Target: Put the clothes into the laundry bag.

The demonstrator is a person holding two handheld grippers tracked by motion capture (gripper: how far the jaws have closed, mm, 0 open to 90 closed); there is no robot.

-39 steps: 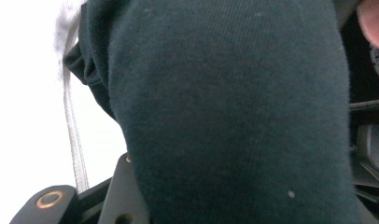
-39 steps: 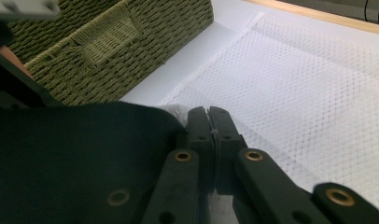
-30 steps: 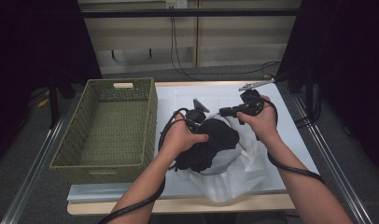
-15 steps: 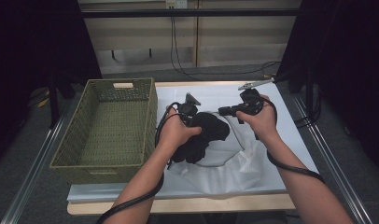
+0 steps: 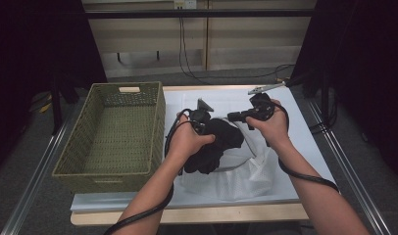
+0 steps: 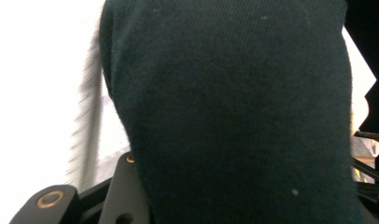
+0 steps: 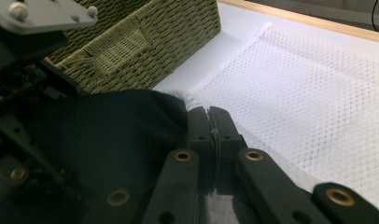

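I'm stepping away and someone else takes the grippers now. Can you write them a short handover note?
Left gripper: holds the black garment, jaws hidden by the cloth.
Right gripper: shut on the rim of the white mesh bag, holding its mouth.
The garment lies partly inside the bag on the white table, beside the green basket.
Left: get the rest of the garment clear of or into the bag; direction unclear.

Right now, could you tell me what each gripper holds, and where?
Right gripper pinches the white mesh bag at its rim; left gripper seems to grip the black garment, exact place hidden.
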